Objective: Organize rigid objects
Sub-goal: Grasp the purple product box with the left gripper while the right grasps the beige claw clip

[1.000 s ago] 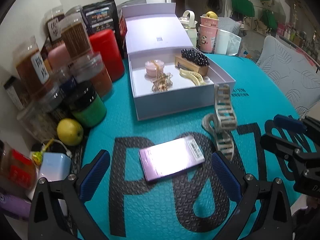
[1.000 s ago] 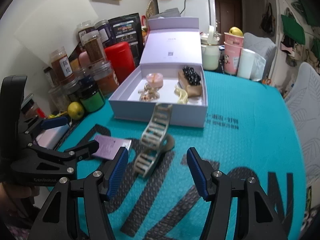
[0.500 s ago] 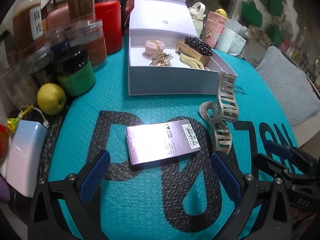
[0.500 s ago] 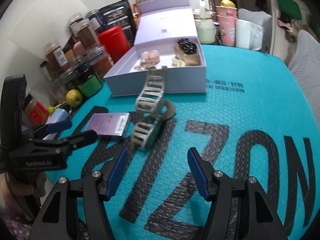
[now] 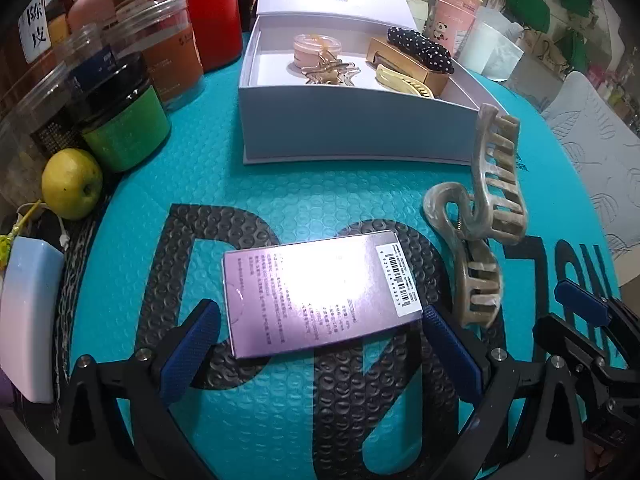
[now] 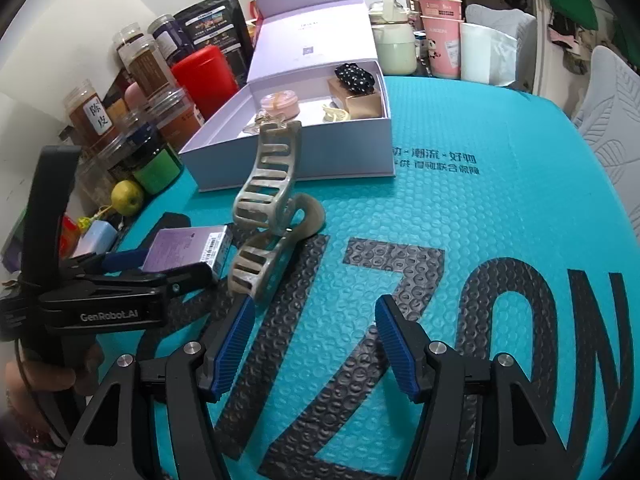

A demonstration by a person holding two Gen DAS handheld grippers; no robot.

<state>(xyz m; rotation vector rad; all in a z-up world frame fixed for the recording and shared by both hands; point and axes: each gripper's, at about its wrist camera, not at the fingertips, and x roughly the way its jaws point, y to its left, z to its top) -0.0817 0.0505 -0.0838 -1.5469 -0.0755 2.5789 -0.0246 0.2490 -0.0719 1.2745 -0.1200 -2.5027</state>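
Note:
A flat purple carton [image 5: 320,296] lies on the teal mat [image 5: 280,200], its near half between the blue pads of my left gripper [image 5: 320,340]. The jaws stand open, with gaps on both sides. To its right rests a beige hair claw [image 5: 484,216], one comb tilted upward. In the right wrist view the claw [image 6: 272,208] lies just ahead of the left pad of my right gripper [image 6: 314,340], which is open with only mat between its fingers. An open lilac gift box [image 5: 352,132] behind holds a pink jar [image 5: 316,46], a gold star clip [image 5: 332,72] and a yellow clip [image 5: 404,82].
Jars, a red canister [image 5: 204,12] and a green-labelled jar [image 5: 128,136] crowd the left edge, with a yellow apple [image 5: 72,184] and a pale power bank [image 5: 28,320]. Pink cups [image 6: 440,32] and a white chair [image 6: 612,120] stand at the back right. A hand [image 6: 44,376] holds the left gripper [image 6: 168,266].
Both grippers have sunk toward the mat. The left one has closed in on the purple carton, which now lies between its pads; the right one has come nearer the hair claw.

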